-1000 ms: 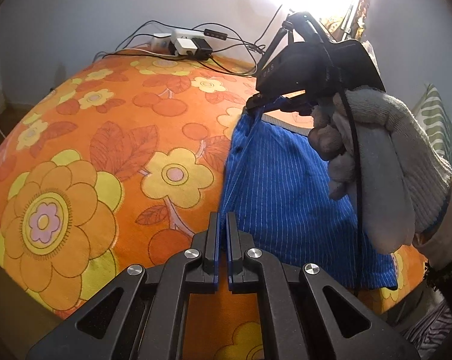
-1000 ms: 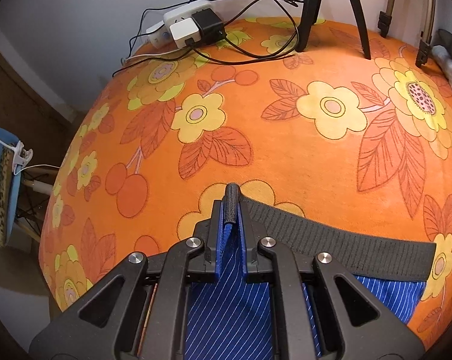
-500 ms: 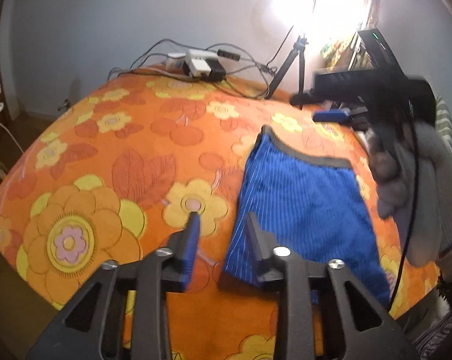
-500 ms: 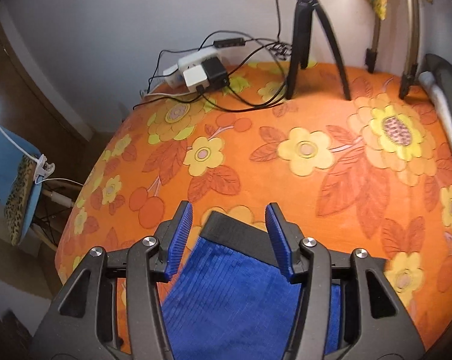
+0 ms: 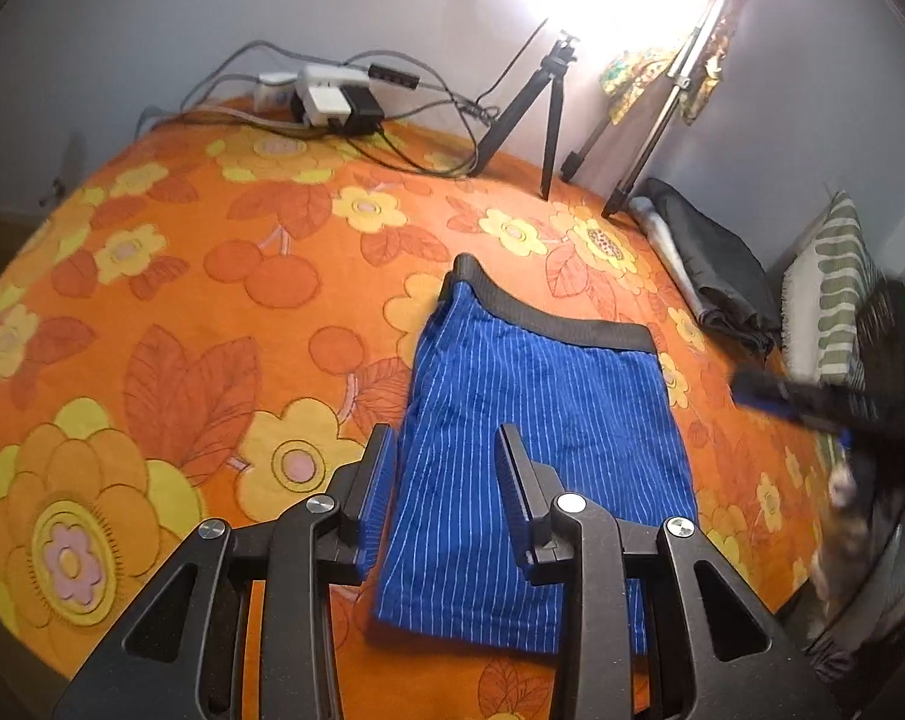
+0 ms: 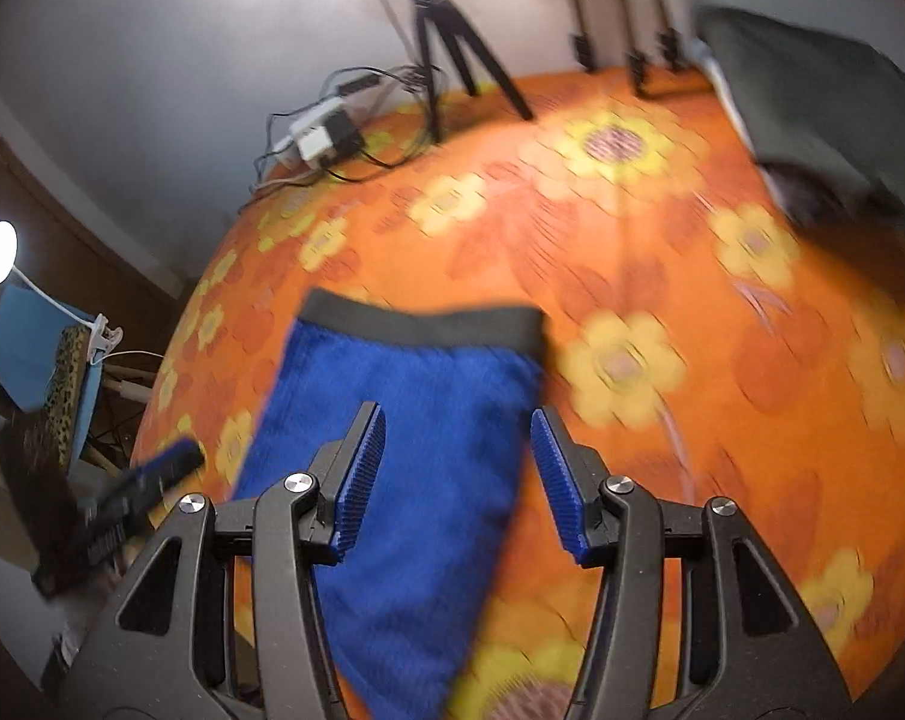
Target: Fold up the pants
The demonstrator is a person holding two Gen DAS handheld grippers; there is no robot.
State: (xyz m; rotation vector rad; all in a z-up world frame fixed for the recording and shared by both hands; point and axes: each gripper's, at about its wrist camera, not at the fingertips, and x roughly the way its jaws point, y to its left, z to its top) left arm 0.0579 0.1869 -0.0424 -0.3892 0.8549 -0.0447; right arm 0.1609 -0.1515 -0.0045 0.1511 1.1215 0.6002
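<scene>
Blue striped pants (image 5: 542, 438) lie folded flat on orange floral bedspread (image 5: 212, 276). Left gripper (image 5: 446, 468) above pants, jaws apart, empty. Right gripper (image 6: 455, 468) above pants, jaws apart, empty.

One pants (image 5: 542, 420), two hand-held grippers (image 5: 446, 474)

both wrist views overlook pants (image 5: 542, 420), bedspread (image 6: 662, 276)
</scene>
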